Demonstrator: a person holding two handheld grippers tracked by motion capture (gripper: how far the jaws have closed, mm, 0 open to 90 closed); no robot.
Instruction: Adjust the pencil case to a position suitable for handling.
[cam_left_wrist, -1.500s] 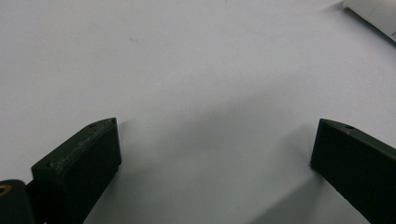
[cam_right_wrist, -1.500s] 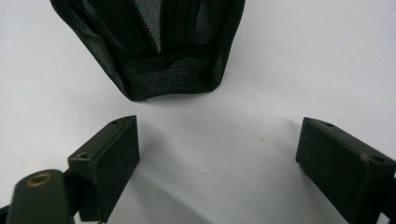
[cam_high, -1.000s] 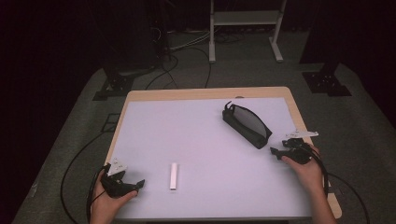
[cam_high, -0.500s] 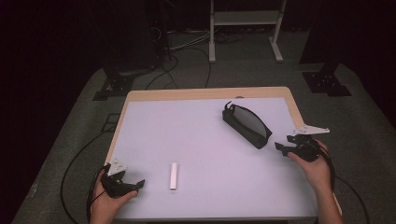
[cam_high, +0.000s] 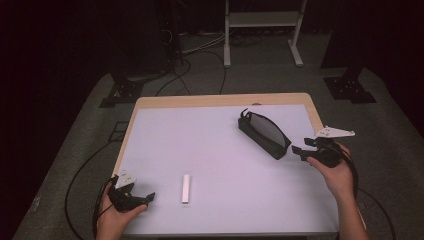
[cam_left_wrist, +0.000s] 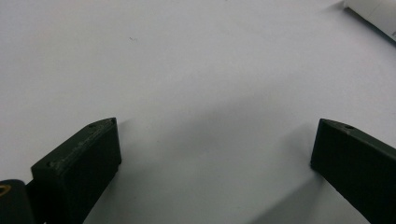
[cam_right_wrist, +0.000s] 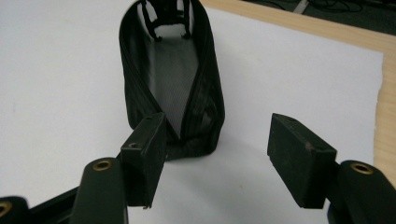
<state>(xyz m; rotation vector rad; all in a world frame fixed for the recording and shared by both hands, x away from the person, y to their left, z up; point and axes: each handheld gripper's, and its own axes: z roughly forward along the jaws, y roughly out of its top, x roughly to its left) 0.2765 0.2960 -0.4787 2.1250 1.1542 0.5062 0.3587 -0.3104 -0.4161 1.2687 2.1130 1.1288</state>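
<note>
A black zip pouch (cam_high: 263, 133) lies open on the white table top (cam_high: 210, 150), right of centre, its mesh lining showing (cam_right_wrist: 169, 70). My right gripper (cam_high: 299, 150) hovers just beside the pouch's near end, jaws open and empty (cam_right_wrist: 217, 154). A small white stick (cam_high: 186, 188) lies near the front edge, and one end of it shows at the upper right corner of the left gripper view (cam_left_wrist: 373, 14). My left gripper (cam_high: 147, 198) rests low at the front left, a short way left of the stick, open with only bare table between its jaws (cam_left_wrist: 215, 140).
The table's wooden border (cam_high: 220, 100) runs along the far and right sides. Cables (cam_high: 200, 55) and a white stand's legs (cam_high: 260, 30) are on the dark floor behind the table. A black base (cam_high: 350, 85) stands at the back right.
The right hand and its gripper have shifted slightly right and up, away from the table's front. The left gripper, the pouch and the stick have stayed put.
</note>
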